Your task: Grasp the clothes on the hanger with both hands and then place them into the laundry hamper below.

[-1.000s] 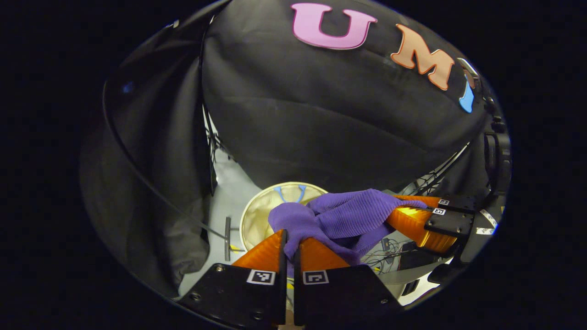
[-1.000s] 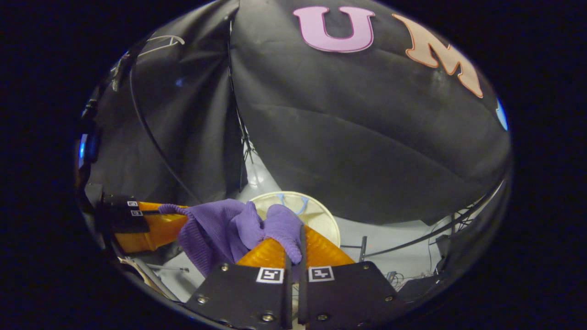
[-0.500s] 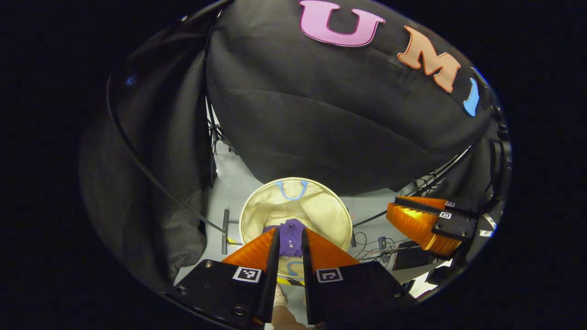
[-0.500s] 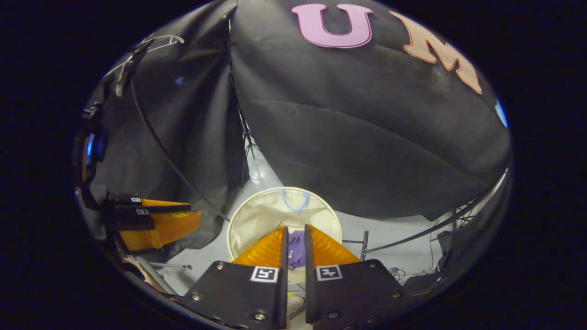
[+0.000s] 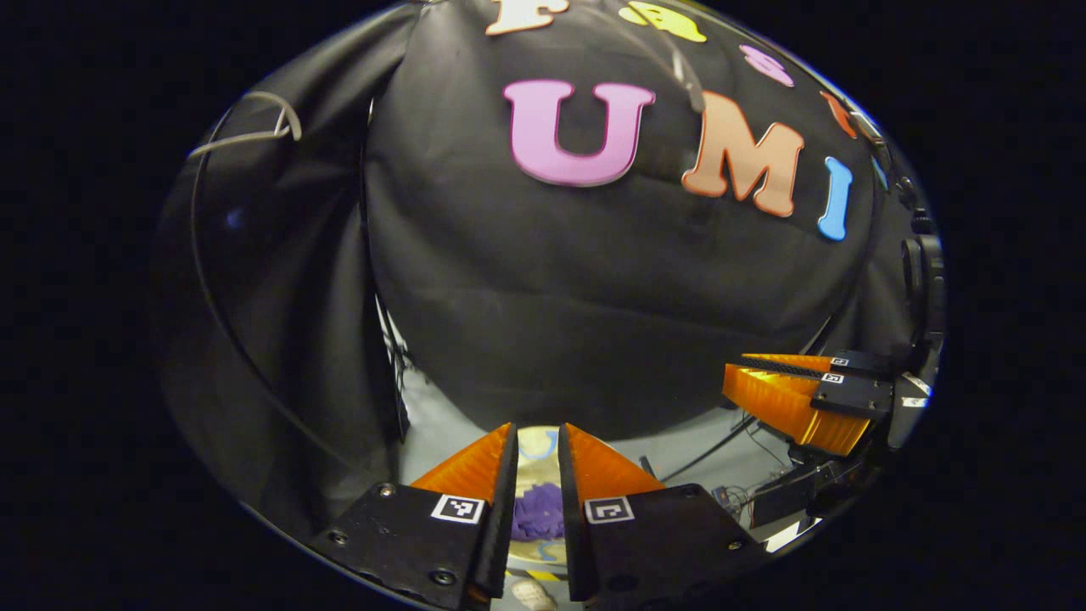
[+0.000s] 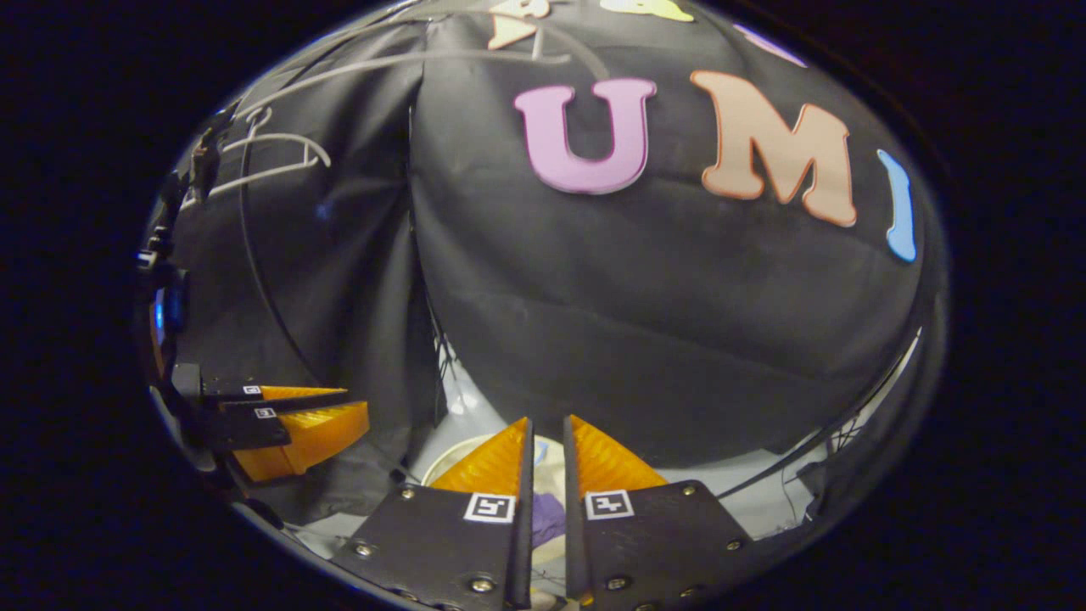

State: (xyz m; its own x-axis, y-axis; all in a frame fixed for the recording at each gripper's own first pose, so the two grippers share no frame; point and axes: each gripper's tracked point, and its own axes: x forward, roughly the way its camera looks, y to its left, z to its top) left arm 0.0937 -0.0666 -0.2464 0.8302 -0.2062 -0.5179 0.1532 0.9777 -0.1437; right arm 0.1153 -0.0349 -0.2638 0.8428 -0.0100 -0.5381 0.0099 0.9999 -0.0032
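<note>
1. since a second ago the crumpled purple knit garment (image 5: 536, 512) has left both grippers and dropped into the round cream fabric laundry hamper (image 5: 536, 443); both views have tilted upward, so the hamper now sits low at the bottom edge.
2. in the left gripper view, the left gripper (image 5: 538, 441) has its fingers parted by a narrow gap with nothing between them.
3. through that gap the purple garment lies bunched inside the hamper, below the fingertips.
4. in the right gripper view, the right gripper (image 6: 547, 433) likewise has its fingers slightly apart and empty.
5. a sliver of the purple garment (image 6: 547, 513) shows between those fingers, with the pale hamper rim (image 6: 450, 450) just left of them.
6. farther off in the left gripper view, the right gripper (image 5: 747, 378) hangs at the right side, above a tangle of cables on the grey floor (image 5: 441, 424).
7. in the right gripper view, the left gripper (image 6: 361, 407) sits at the left edge, well apart from the hamper.
8. farthest, a thin white wire hanger (image 6: 271, 157) hangs bare at the upper left against the dark cloth; it also shows in the left gripper view (image 5: 254, 127).
</note>
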